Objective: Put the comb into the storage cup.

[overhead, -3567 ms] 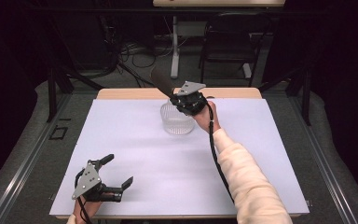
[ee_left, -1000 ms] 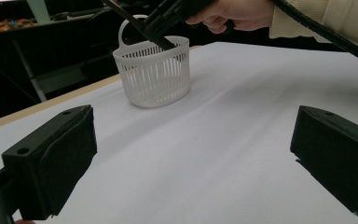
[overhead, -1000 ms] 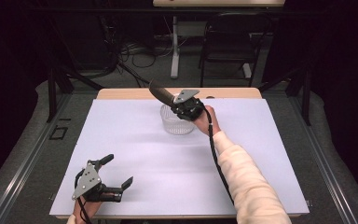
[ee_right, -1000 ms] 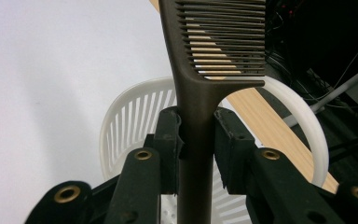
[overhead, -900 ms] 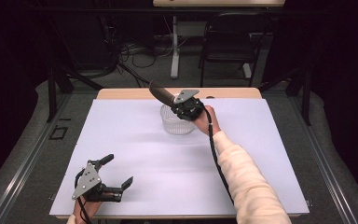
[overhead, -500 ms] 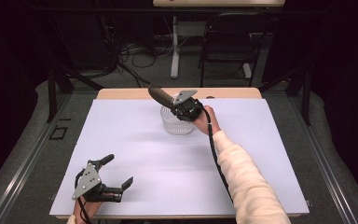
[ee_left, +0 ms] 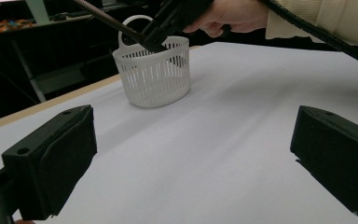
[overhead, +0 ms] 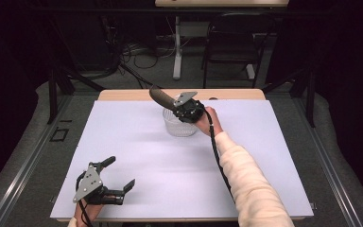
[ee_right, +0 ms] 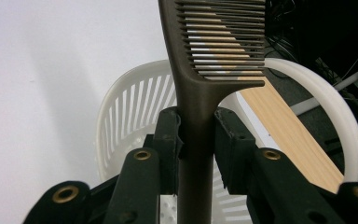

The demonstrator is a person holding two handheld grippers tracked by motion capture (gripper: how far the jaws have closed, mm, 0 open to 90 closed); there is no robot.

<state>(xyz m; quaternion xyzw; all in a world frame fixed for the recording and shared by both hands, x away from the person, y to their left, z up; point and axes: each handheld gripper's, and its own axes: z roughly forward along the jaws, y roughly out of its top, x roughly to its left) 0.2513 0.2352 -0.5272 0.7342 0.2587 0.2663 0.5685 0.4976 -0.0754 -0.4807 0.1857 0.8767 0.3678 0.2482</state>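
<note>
A dark brown comb [overhead: 159, 96] sticks out up and to the left from my right gripper [overhead: 177, 105], which is shut on the comb's handle [ee_right: 196, 140]. The comb's teeth [ee_right: 226, 42] point away from the camera in the right gripper view. Directly below the gripper stands a white slotted basket [overhead: 179, 126] with a hoop handle [ee_right: 328, 100], at the table's far middle. My left gripper [overhead: 120, 173] rests near the front left corner, jaws wide open with nothing between them. It faces the basket [ee_left: 154, 72] and the comb [ee_left: 106, 18].
A white sheet [overhead: 137, 142] covers the table, with a strip of bare wood [overhead: 123, 94] along the far edge. The person's sleeve [overhead: 246, 179] reaches in from the front right. A chair [overhead: 229, 42] and cables stand behind the table.
Since the earliest frame my right gripper has shifted slightly left and lower over the basket with the comb. Over the last second nothing has visibly moved. The left gripper has stayed put.
</note>
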